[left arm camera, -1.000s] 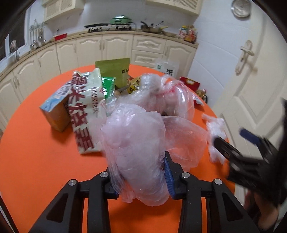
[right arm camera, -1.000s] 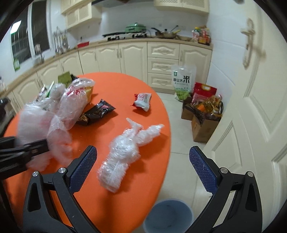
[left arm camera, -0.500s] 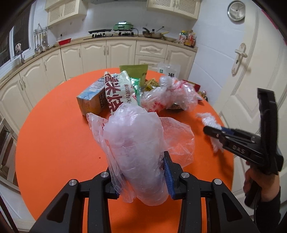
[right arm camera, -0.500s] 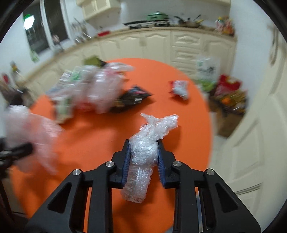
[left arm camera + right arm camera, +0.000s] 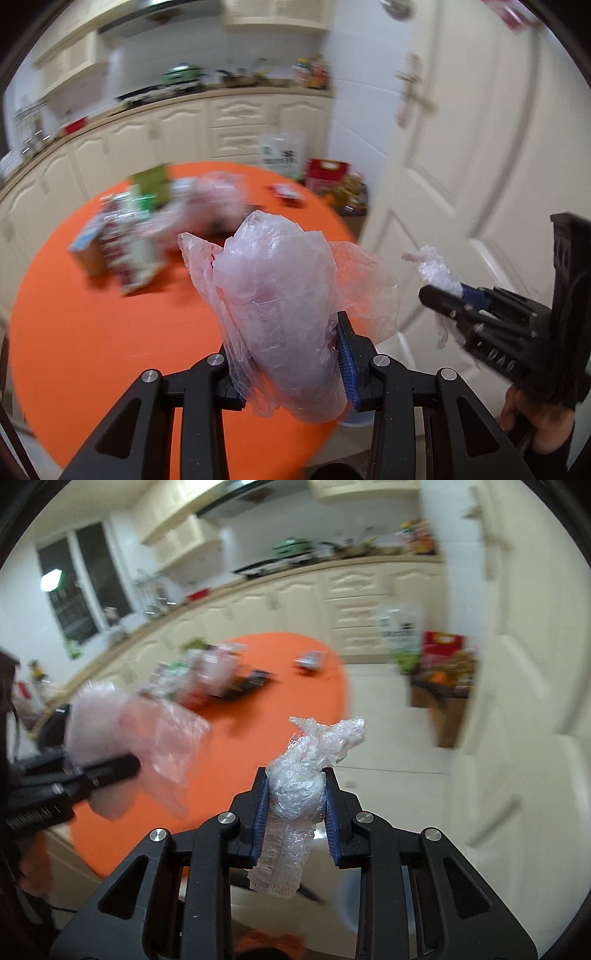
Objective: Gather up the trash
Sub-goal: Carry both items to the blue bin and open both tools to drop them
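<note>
Both grippers have lifted clear of the orange table [image 5: 92, 332] since a moment ago: the left gripper [image 5: 291, 365] stays clamped on the pink plastic bag [image 5: 280, 295], and the right gripper [image 5: 293, 808] on the crumpled clear wrap [image 5: 306, 771], held over the floor. Blurred wrappers [image 5: 129, 236] lie farther back on the table. Beyond are cream cabinets [image 5: 351, 590] and a door [image 5: 461, 147].

The left tool [image 5: 291, 373] clamps a crumpled pinkish plastic bag [image 5: 280, 295] above the near edge of the orange bench [image 5: 92, 332]. To its right, the right tool [image 5: 454, 299] pinches a clear plastic wad [image 5: 434, 267] before the white door [image 5: 480, 166]. Blurred packets [image 5: 129, 236] lie farther back on the bench.
</note>
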A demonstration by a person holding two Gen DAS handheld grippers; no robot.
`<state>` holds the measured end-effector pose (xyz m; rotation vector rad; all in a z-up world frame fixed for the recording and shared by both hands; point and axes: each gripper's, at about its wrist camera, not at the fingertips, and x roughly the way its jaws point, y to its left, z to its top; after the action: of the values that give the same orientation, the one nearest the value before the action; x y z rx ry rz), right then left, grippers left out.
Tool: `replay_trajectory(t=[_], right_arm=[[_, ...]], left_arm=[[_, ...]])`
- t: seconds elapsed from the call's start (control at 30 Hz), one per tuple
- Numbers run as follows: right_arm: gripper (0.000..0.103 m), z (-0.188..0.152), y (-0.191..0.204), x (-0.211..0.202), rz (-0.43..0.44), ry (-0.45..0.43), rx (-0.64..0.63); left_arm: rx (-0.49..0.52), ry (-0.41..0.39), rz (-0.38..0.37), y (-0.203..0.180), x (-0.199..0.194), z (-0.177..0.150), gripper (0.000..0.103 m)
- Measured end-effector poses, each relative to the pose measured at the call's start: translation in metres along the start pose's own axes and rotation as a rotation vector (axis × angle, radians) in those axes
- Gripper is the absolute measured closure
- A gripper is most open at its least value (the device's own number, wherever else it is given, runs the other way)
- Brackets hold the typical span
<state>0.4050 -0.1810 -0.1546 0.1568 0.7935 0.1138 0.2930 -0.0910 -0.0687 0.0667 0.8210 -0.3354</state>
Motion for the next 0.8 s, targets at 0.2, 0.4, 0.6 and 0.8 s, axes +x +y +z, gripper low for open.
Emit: replay_trajectory(t=[0.2,0.4,0.6,0.8], right_arm=[[0.077,-0.047,-0.063,-0.011,-0.101,0.06,0.112],[0.077,-0.091,-0.114,0.022,-0.155,0.167,0.198],[0.077,-0.119,-0.147,0.07,-0.153,0.269,0.257],[0.077,-0.132,-0.168,0.098,-0.146,0.313,0.293]], left_arm=[[0.1,0.083,-0.071,-0.071,0.043,-0.005,0.068],[0.199,0.233,-0.074,-0.124,0.117,-0.026,0.068],[0.263,0.374,-0.055,-0.147,0.187,-0.038,0.065],[0.263,0.436,0.004,-0.157,0.238,-0.025,0.046]])
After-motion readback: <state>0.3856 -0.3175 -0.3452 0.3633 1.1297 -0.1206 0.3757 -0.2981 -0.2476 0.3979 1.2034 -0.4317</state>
